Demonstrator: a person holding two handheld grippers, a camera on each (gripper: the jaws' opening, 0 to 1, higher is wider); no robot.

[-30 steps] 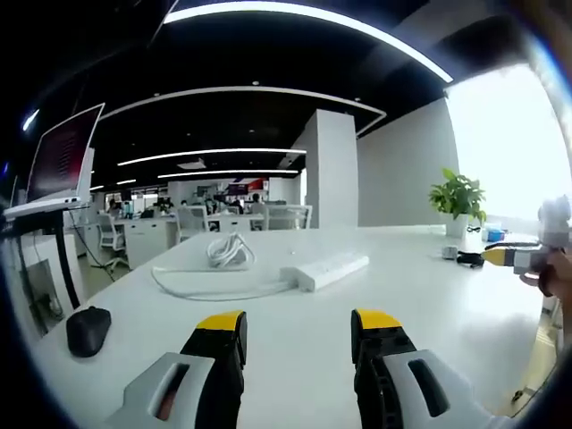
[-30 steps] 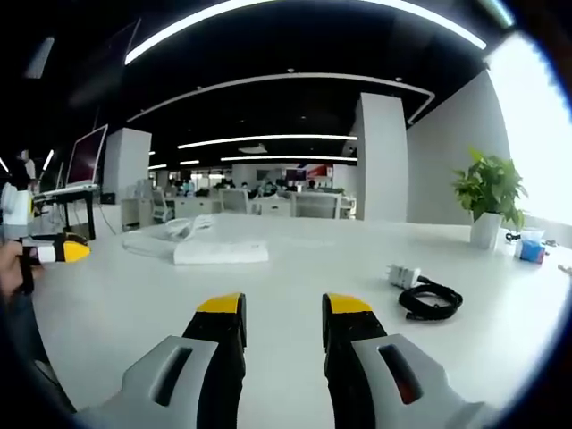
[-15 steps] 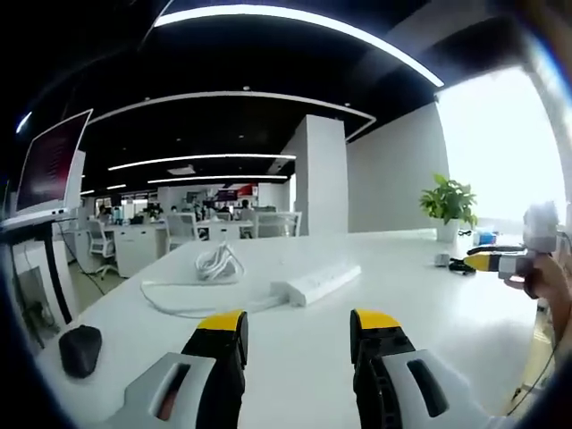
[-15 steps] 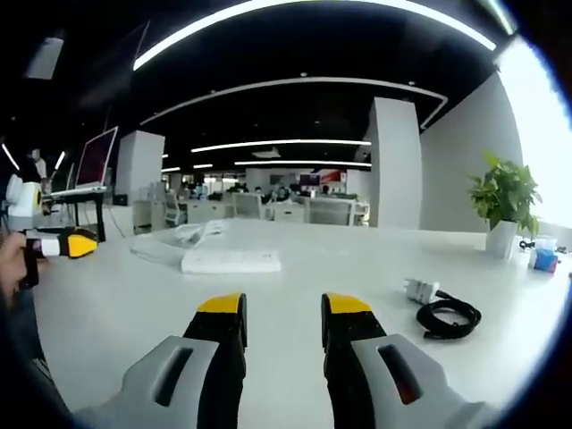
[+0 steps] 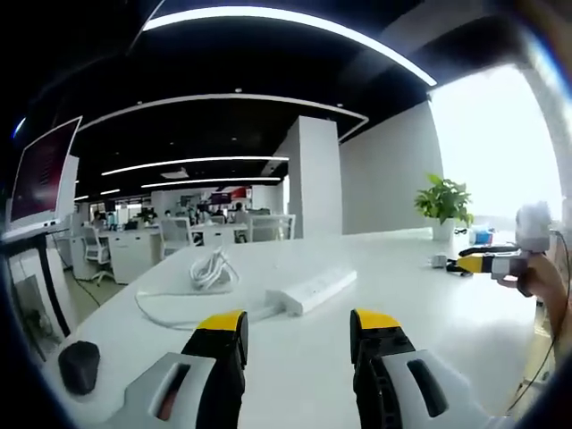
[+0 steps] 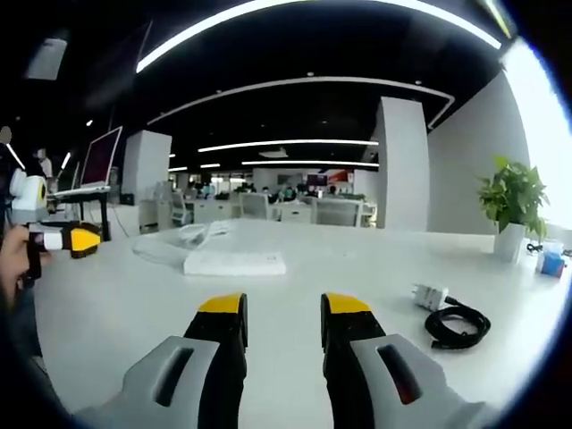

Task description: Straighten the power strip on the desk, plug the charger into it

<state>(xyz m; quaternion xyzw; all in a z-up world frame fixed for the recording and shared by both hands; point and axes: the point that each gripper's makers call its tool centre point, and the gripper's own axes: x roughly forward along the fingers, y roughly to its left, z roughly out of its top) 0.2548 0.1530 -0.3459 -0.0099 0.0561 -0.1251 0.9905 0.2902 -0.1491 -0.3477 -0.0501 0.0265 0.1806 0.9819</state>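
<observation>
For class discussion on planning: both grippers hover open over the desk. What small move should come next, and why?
Probably bring the left gripper forward to the power strip. It lies at a slant ahead of the open jaws, untouched, its cable coiled behind it. The charger sits apart near the right gripper, so straightening comes first.

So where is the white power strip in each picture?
Left gripper view: the power strip lies on the desk just above the open jaws, slanting up to the right, with its coiled cord to the left.
Right gripper view: it lies left of centre, above the left jaw.
Shared landmark: the potted plant at the right.
</observation>
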